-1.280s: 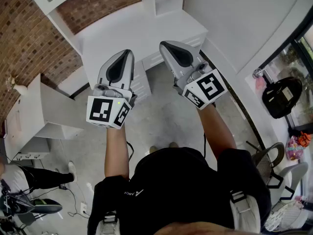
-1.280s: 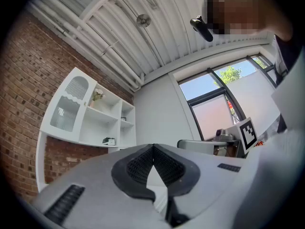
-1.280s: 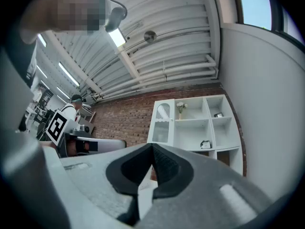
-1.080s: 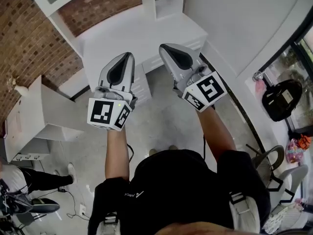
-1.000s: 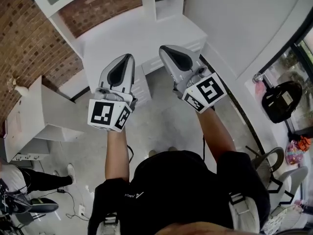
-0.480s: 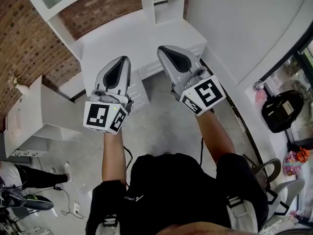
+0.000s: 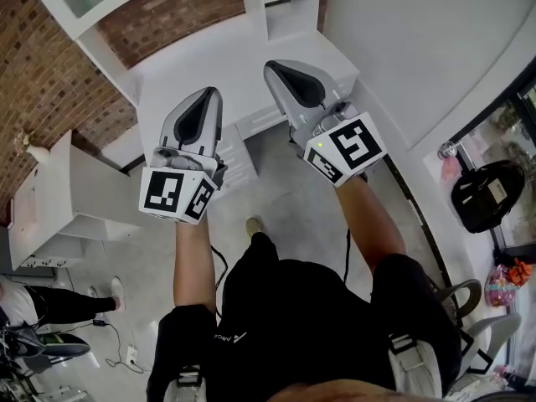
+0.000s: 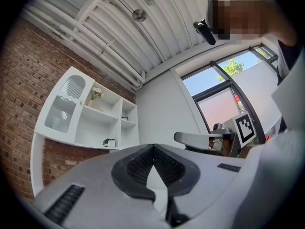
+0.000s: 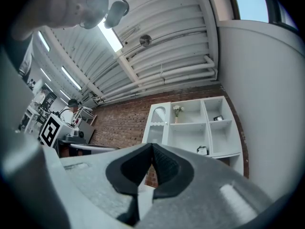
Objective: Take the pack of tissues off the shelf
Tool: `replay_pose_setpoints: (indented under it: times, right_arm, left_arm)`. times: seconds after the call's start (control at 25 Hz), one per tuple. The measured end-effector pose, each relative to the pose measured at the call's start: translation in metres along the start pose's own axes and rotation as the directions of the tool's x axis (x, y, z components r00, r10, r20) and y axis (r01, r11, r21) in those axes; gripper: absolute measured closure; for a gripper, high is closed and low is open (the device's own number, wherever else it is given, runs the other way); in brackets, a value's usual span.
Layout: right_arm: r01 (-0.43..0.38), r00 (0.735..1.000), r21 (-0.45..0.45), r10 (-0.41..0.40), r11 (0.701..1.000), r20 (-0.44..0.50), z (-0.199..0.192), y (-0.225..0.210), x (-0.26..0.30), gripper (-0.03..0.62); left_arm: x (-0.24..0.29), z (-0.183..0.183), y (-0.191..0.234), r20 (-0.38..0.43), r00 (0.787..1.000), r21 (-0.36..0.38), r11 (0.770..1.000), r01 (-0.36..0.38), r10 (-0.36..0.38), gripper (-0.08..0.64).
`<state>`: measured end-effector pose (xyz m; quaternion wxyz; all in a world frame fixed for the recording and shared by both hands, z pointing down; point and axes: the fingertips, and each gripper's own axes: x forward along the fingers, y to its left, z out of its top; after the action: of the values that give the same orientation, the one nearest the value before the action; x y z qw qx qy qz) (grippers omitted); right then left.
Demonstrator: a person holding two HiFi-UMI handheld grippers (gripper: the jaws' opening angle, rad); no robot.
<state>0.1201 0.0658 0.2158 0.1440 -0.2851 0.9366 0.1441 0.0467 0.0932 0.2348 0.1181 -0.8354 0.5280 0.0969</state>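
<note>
- Your left gripper [image 8: 153,148] and right gripper [image 9: 152,147] both have ribbed black pads pressed together, with nothing between them.
- The pack of tissues [image 9: 202,150] sits in the lower middle compartment of the smooth, white, boxy shelf [image 9: 190,123], against a rough brick wall [image 9: 119,123].
- It looks too small to tell its long axis.

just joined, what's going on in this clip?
A person holds two grippers, facing a white shelf unit on a brick wall. The left gripper and right gripper are both shut and empty. A small pack, likely the tissues, sits on a lower shelf, not yet reached.
</note>
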Motion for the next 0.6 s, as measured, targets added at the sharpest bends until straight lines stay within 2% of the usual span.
replay_pose_setpoints:
  times: [0.28, 0.6]
  right_arm:
    - [0.007, 1.000, -0.016, -0.007, 1.000, -0.009, -0.024, -0.031, 0.063, 0.589]
    - [0.049, 0.998, -0.019, -0.049, 0.999, -0.030, -0.074, -0.088, 0.184, 0.575]
  left_arm:
    - [0.044, -0.016, 0.057, 0.041, 0.999, -0.008, 1.000, 0.020, -0.020, 0.561]
    - [0.111, -0.041, 0.172, 0.055, 0.998, -0.002, 0.999, 0.036, -0.035, 0.561]
